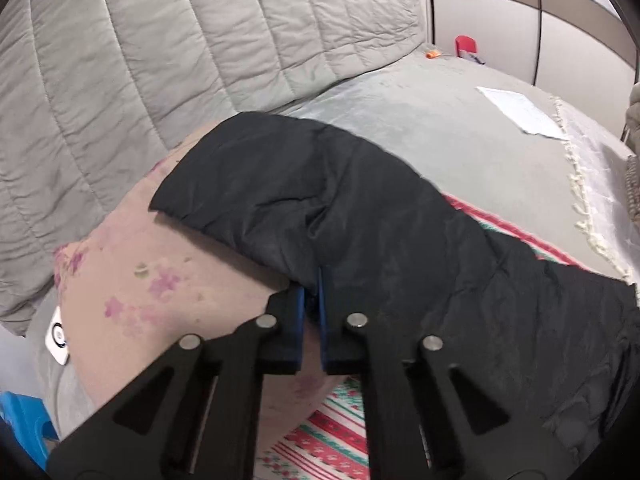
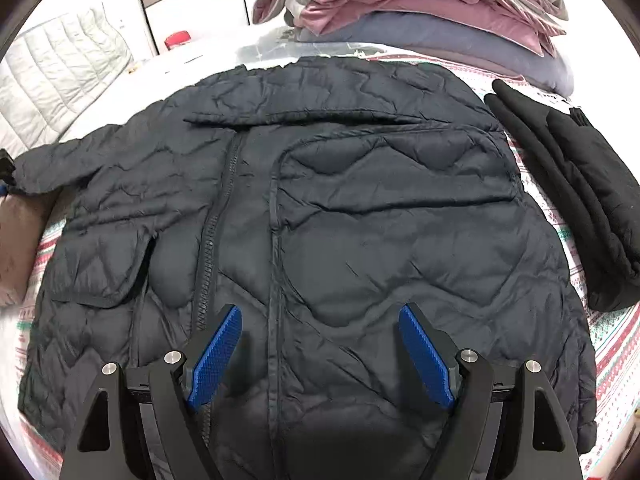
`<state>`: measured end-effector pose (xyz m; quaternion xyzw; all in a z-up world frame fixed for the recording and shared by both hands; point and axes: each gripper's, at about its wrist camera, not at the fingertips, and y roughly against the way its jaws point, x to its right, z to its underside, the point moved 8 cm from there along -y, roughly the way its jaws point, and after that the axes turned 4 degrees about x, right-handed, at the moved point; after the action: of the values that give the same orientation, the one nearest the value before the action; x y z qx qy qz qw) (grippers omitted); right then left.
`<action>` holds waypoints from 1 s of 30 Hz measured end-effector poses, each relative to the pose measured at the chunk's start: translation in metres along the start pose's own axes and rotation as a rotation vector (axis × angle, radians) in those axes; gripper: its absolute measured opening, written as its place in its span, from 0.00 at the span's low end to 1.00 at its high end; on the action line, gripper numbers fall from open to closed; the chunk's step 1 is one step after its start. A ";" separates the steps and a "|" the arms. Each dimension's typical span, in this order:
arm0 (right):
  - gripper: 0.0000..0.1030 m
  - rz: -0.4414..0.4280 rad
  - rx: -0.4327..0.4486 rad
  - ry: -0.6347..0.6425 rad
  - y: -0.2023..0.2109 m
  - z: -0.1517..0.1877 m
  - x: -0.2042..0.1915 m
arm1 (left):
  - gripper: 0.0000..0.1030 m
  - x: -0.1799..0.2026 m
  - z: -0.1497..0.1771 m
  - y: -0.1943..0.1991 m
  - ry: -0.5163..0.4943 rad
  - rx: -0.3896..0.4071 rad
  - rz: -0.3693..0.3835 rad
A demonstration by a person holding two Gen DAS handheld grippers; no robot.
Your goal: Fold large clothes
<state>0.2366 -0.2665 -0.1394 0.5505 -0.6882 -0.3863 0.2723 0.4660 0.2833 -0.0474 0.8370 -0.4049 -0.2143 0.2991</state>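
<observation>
a: quilted black jacket lies flat on the striped sheet, front up, one sleeve stretched sideways.

b: left gripper is pinching that sleeve's edge; right gripper hovers spread over the hem.

a: slick fabric, thin bite, so it might slip mid-fold.

b: only the right view shows the whole jacket; the left shows the pinch and a floral pillow.

The jacket lies flat on the bed. Right of it sits a folded garment; behind, stacked bedding. Its left sleeve rests on a pillow.
</observation>
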 end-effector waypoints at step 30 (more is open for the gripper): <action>0.80 0.231 0.087 -0.072 0.017 -0.019 0.084 | 0.59 0.319 0.288 0.232 -1.226 0.379 0.474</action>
<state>0.2214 -0.3506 -0.1192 0.4646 -0.7724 -0.3420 0.2658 0.3504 -0.1830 -0.1378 0.4908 -0.7042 -0.5038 -0.0970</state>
